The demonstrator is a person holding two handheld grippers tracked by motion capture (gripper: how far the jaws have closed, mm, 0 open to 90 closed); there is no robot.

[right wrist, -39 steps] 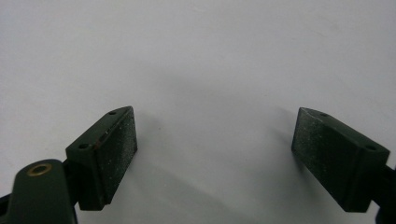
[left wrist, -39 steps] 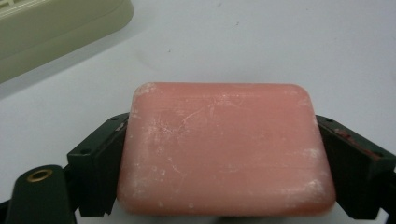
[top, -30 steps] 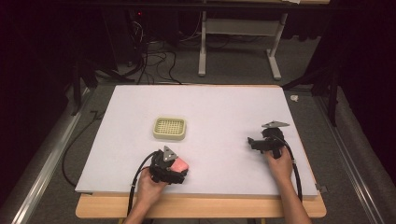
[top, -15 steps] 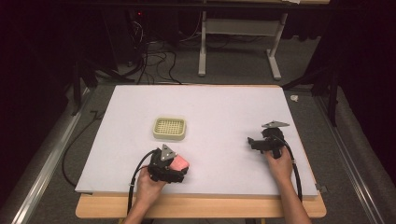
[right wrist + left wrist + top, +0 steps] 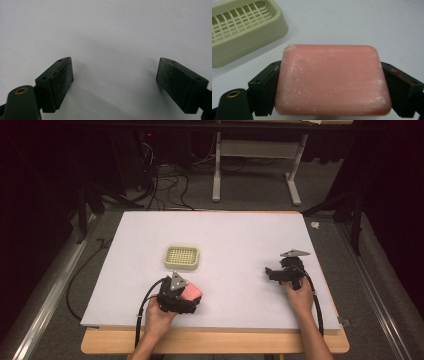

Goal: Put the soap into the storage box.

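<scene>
A white table (image 5: pixel 235 240) is seen. Pink soap (image 5: pixel 332 80) is clamped by the left gripper (image 5: pixel 329 82) near its front edge, beside a soap dish (image 5: pixel 242 30); the right gripper (image 5: pixel 115 82) is spread wide, empty.

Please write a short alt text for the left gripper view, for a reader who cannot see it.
A pink bar of soap sits between the two black jaws of the left tool, which press against its short ends. Behind it, at the upper left, a pale green soap dish with a grid insert stands on the white table, apart from the soap.
</scene>
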